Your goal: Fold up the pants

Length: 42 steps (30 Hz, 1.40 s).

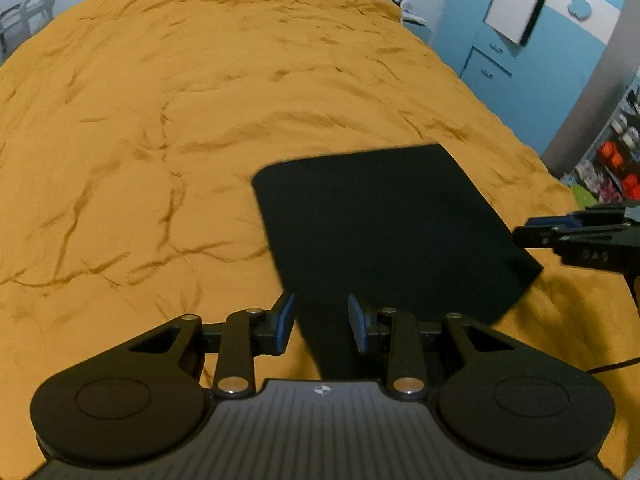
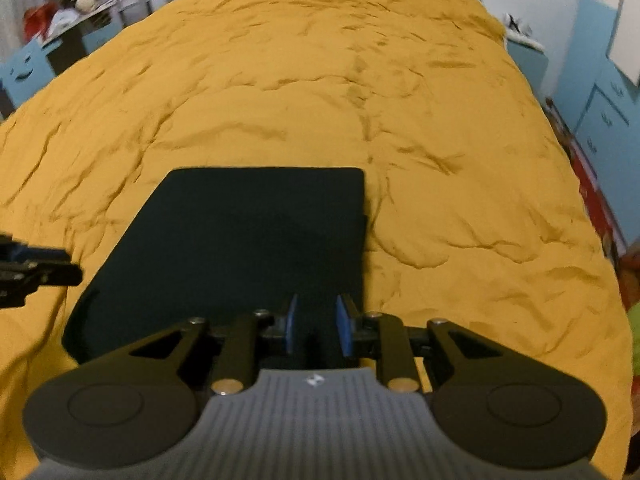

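We are looking at the pants (image 1: 384, 228), black and folded into a flat rectangle, lying on the wrinkled mustard bedspread (image 1: 160, 140) that is filling most of both views.

In the left wrist view, the pants are sitting in the centre and right of the frame, and their near edge is running down between the blue pads of the left gripper (image 1: 320, 322). Its jaws are standing apart with nothing clamped between them; dark fabric is showing in the gap, but we cannot tell whether the pads are touching it. The right gripper (image 1: 532, 234) is coming in from the right edge, its tip lying at the right side of the pants.

In the right wrist view, the pants (image 2: 248, 240) are occupying the centre and lower left. The right gripper (image 2: 316, 324) is holding its jaws apart with a narrower gap, over the near right part of the cloth, gripping nothing. The left gripper (image 2: 60, 272) is showing at the left edge, beside the pants' left side.
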Tool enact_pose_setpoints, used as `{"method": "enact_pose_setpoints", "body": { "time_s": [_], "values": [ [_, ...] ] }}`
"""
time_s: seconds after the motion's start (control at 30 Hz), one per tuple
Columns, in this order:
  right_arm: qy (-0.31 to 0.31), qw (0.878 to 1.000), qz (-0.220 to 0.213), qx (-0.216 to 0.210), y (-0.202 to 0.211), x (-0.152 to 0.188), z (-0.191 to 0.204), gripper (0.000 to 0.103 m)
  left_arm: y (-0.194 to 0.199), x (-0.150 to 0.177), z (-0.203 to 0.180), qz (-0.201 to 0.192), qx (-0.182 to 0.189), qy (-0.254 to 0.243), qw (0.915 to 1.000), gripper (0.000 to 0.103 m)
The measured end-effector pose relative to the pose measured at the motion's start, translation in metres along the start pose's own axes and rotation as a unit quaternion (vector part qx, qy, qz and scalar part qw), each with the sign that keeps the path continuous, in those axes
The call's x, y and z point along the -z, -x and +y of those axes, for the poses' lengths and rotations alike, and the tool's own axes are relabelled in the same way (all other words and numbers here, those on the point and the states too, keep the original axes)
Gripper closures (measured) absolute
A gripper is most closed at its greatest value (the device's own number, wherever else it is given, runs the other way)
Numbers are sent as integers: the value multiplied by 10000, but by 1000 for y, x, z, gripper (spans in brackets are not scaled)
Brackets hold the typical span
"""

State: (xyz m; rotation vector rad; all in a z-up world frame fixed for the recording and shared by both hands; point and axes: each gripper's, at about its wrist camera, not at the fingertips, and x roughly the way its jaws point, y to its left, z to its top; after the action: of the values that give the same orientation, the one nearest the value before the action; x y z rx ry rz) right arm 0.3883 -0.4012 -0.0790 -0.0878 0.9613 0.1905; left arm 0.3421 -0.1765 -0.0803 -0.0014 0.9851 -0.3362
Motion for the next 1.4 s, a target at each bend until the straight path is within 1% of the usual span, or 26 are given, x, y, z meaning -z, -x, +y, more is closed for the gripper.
{"method": "enact_pose_setpoints", "body": {
  "time_s": [0.1,0.2,0.3,0.37,0.5,0.7,0.8,0.87,0.93,1.0,1.13,1.2,1.27,1.33,1.4],
  "values": [
    [218,9997,21,90,-8,15,12,77,-6,11,-8,144,78,-14,9999,66],
    [318,9992,7,223,-20,33,16,76,-13,28,-13,285,-25,-117,9995,67],
    [192,9995,-86,249,-29,49,18,76,-27,42,-8,524,-54,11,9986,69],
    [176,9993,-154,296,-33,57,21,76,-35,51,-3,610,22,145,9980,69],
    [223,9987,-240,396,-38,71,26,75,-40,63,-5,555,-46,8,9984,69],
    [275,9979,-332,489,-36,82,32,75,-33,65,-9,582,-81,-80,9982,69],
    [274,9984,-238,433,-29,82,30,75,-21,67,-11,578,-92,-303,9978,69],
    [147,9993,-190,279,-18,80,25,75,-9,66,-11,480,-37,-442,9979,69],
    [14,9995,-267,153,-6,76,18,75,6,61,-8,241,116,-492,9984,69],
    [-154,9990,-424,44,5,69,11,75,19,48,-3,-57,164,-462,9988,69],
    [-387,9965,-735,-67,14,44,-4,75,24,14,9,-462,66,-237,9986,69],
    [-408,9953,-872,-48,9,31,-9,75,18,-4,16,-638,19,-82,9979,69],
    [-500,9946,-905,-31,-2,17,-15,76,7,-19,22,-707,-14,48,9975,69],
    [-614,9940,-907,-56,-16,6,-21,80,-9,-30,24,-730,-109,33,9973,69],
    [-676,9937,-895,-55,-31,-4,-24,83,-29,-40,26,-661,-224,19,9976,69]
  ]
}}
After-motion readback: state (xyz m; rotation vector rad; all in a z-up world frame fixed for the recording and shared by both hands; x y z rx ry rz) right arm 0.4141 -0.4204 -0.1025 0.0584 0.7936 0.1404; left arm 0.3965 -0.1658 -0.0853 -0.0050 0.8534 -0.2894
